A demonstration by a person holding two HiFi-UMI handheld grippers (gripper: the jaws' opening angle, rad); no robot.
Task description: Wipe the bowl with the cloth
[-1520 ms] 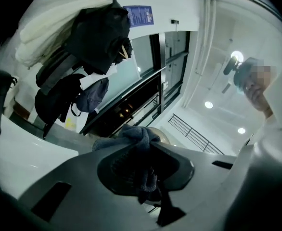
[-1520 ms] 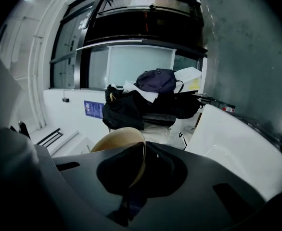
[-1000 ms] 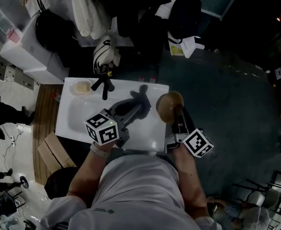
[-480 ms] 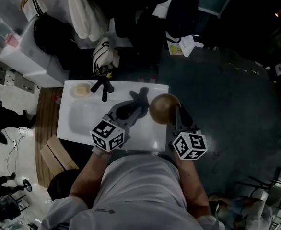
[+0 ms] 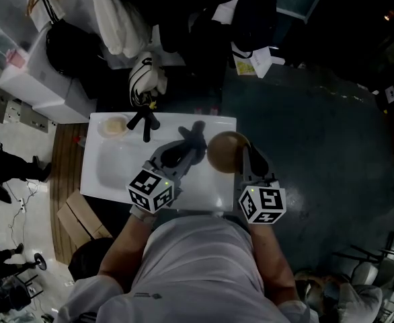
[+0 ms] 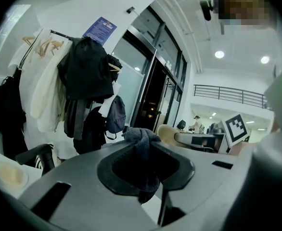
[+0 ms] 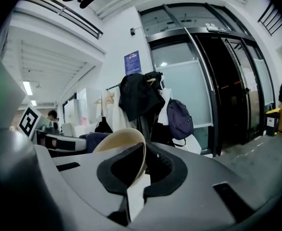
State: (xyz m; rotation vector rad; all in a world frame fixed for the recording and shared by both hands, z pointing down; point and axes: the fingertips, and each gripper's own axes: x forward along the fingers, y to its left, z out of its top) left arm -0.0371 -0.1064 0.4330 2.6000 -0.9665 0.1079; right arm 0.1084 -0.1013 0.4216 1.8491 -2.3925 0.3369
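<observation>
Head view: the left gripper (image 5: pixel 183 152) reaches forward over the white table (image 5: pixel 109 173), and a dark cloth (image 5: pixel 193 134) sticks out past its tips. Just to that gripper's right, the right gripper (image 5: pixel 245 159) holds a tan bowl (image 5: pixel 224 151) up on its side above the table's right part. The bowl sits ahead and to the left of the right gripper's tips, close to the cloth; contact between the two cannot be made out. Well to the left of the left gripper, at the table's far corner, lie a small dish (image 5: pixel 113 125) and a black stand (image 5: pixel 144 120).

Left gripper view: the left gripper (image 6: pixel 145 150) has its jaws pressed together on the cloth (image 6: pixel 140 137), which bunches above the tips and hangs down between them. Beyond the tips and a little to the right shows the pale bowl (image 6: pixel 167 132).

Right gripper view: the right gripper (image 7: pixel 140 163) pinches the rim of the bowl (image 7: pixel 118 140), one jaw inside the wall and one outside. The bowl rises up and to the left of the jaws, its opening turned towards the left.
</observation>
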